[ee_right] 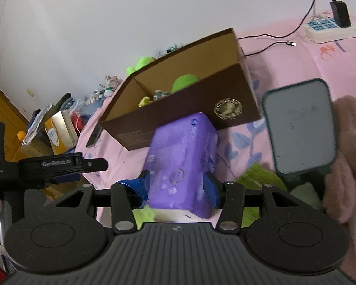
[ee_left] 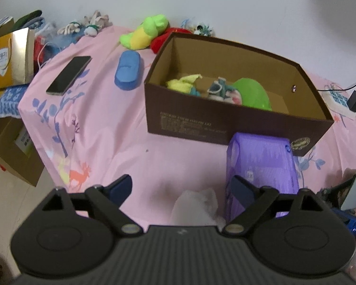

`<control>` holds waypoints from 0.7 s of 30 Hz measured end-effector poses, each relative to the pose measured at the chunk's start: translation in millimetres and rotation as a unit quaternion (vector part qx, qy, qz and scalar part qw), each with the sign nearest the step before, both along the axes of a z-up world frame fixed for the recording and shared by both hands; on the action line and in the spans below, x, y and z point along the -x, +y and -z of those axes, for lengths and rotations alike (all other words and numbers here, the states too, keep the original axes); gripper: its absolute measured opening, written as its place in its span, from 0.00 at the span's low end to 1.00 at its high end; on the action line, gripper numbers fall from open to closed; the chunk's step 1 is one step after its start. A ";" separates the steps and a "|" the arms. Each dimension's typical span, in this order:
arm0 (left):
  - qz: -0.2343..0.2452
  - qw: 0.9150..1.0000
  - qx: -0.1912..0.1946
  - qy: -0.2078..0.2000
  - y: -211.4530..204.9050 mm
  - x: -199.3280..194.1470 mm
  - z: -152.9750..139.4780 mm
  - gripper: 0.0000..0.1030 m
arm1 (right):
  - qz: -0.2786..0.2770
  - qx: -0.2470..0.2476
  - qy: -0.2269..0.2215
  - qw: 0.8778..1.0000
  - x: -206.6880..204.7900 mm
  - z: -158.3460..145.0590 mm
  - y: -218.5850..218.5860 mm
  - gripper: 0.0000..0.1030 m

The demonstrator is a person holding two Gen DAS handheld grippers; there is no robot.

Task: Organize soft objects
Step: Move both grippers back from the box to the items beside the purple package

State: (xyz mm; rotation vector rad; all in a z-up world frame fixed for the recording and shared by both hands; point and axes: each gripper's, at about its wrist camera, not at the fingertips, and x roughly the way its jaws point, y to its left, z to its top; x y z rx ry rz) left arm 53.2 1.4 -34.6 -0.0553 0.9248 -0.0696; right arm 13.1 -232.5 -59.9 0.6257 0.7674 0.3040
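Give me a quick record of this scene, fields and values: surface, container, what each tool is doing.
surface: pink bedsheet
container: brown cardboard box, open, soft toys inside
right tool: shut on purple tissue pack
left tool: open, holding nothing
outside box: green plush, blue case, phone

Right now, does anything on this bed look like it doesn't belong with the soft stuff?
Yes. A black phone and a blue hard case lie on the pink sheet left of the cardboard box, and a power strip with a charger sits beyond it. None look soft.
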 end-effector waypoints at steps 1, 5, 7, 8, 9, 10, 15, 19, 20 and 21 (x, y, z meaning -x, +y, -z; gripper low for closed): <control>-0.001 1.000 0.000 0.002 0.9 1.4 1.6 0.88 | 0.001 0.002 0.001 1.000 2.4 1.1 -2.5 0.33; 0.001 1.000 -0.003 0.015 0.9 10.6 9.8 0.89 | 0.005 0.008 0.007 1.000 12.1 4.4 -15.1 0.33; 0.008 1.000 -0.004 0.018 -0.8 17.8 12.5 0.89 | 0.007 0.011 0.008 1.000 15.8 5.6 -20.8 0.33; 0.013 1.000 -0.003 0.017 -1.8 21.7 13.3 0.89 | 0.008 0.013 0.009 1.000 17.5 6.1 -23.3 0.33; 0.017 1.000 -0.003 0.017 -2.7 25.4 13.9 0.89 | 0.008 0.014 0.009 1.000 19.5 6.3 -25.8 0.33; 0.023 1.000 -0.002 0.018 -3.9 29.6 14.4 0.89 | 0.007 0.015 0.009 1.000 21.6 6.7 -28.1 0.33; 0.045 0.999 -0.005 0.026 -12.5 47.1 21.3 0.89 | 0.001 0.019 0.008 1.000 31.6 7.5 -37.1 0.33; 0.054 0.998 0.010 0.036 -16.4 60.1 28.4 0.89 | 0.000 0.025 0.011 1.000 38.0 10.5 -46.0 0.33; 0.055 0.998 0.014 0.036 -17.6 62.2 29.7 0.89 | 0.000 0.025 0.013 1.000 39.6 11.6 -48.8 0.33; 0.057 0.998 0.021 0.036 -18.6 65.1 31.5 0.89 | 0.001 0.023 0.015 1.000 41.3 12.7 -52.1 0.33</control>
